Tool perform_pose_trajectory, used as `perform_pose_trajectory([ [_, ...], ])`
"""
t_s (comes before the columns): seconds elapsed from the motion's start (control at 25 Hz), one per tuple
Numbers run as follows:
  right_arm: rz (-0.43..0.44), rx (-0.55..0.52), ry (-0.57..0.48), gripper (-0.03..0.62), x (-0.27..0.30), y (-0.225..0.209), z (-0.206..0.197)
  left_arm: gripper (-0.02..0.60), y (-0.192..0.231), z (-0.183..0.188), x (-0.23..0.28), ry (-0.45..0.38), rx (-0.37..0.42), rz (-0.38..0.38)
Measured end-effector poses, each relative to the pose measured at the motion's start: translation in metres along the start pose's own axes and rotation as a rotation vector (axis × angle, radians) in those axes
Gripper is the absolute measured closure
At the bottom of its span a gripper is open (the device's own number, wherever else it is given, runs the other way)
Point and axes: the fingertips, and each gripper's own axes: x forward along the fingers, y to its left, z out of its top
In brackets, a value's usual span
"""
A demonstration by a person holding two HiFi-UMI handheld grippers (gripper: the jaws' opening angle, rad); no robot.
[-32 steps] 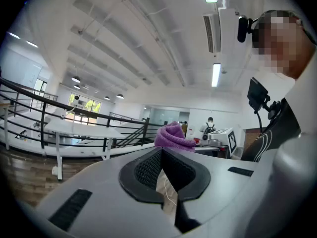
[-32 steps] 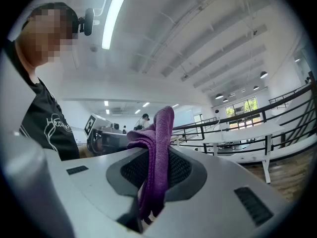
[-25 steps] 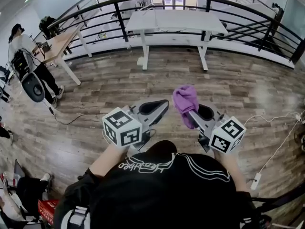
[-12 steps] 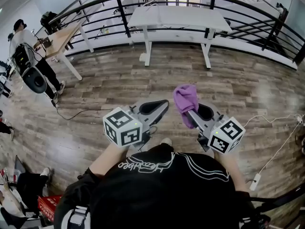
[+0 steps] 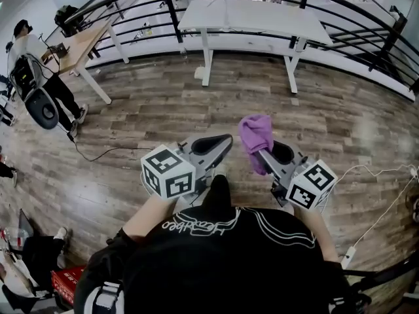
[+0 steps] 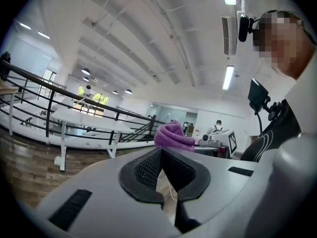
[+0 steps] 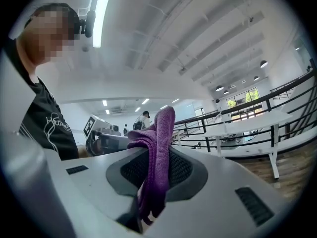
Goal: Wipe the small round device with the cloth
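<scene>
Cloth looks soft, light and limp; the right gripper has its fingers clamped on the lower fold, rest flopping over the tip (I'd bunch it tighter before wiping). Left gripper fingers are together on nothing. No small round device in sight, so that's a guess: probably rigid and smooth, steady it by the rim. No readable text, only square markers on the cubes; shirt script too warped.

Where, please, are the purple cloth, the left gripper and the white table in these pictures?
purple cloth [image 5: 255,135]: head view, on its bunched upper fold.
left gripper [image 5: 227,141]: head view, between its shut jaw tips.
white table [image 5: 255,18]: head view, on its bare top.
</scene>
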Motion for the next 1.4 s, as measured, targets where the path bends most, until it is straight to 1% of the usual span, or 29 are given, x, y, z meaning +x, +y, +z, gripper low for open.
perform_pose_trajectory([
  [0.2, 0.009, 0.039, 0.027, 0.528, 0.11, -0.094, 0.013, 0.572, 0.136, 0.03, 0.041, 0.013, -0.047, 0.013],
  [0.4, 0.016, 0.087, 0.057, 0.528, 0.236, -0.195, 0.025, 0.572, 0.29, 0.062, 0.079, 0.022, -0.103, 0.032],
  [0.52, 0.016, 0.083, 0.078, 0.528, 0.309, -0.254, 0.042, 0.572, 0.378, 0.091, 0.101, 0.021, -0.119, 0.038],
  [0.64, 0.012, 0.062, 0.09, 0.528, 0.366, -0.299, 0.061, 0.572, 0.446, 0.118, 0.122, 0.017, -0.117, 0.035],
  [0.72, 0.008, 0.042, 0.09, 0.528, 0.391, -0.322, 0.073, 0.572, 0.478, 0.132, 0.134, 0.014, -0.109, 0.032],
  [0.88, -0.004, 0.01, 0.081, 0.528, 0.423, -0.365, 0.091, 0.572, 0.525, 0.156, 0.163, 0.006, -0.094, 0.024],
  [1.04, -0.005, 0.01, 0.077, 0.528, 0.45, -0.418, 0.096, 0.572, 0.569, 0.172, 0.199, 0.004, -0.078, 0.026],
  [1.24, 0.016, 0.014, 0.056, 0.527, 0.49, -0.497, 0.108, 0.572, 0.632, 0.193, 0.257, 0.011, -0.066, 0.045],
  [1.4, 0.034, 0.007, 0.038, 0.528, 0.523, -0.576, 0.126, 0.572, 0.689, 0.214, 0.315, 0.023, -0.049, 0.06],
])
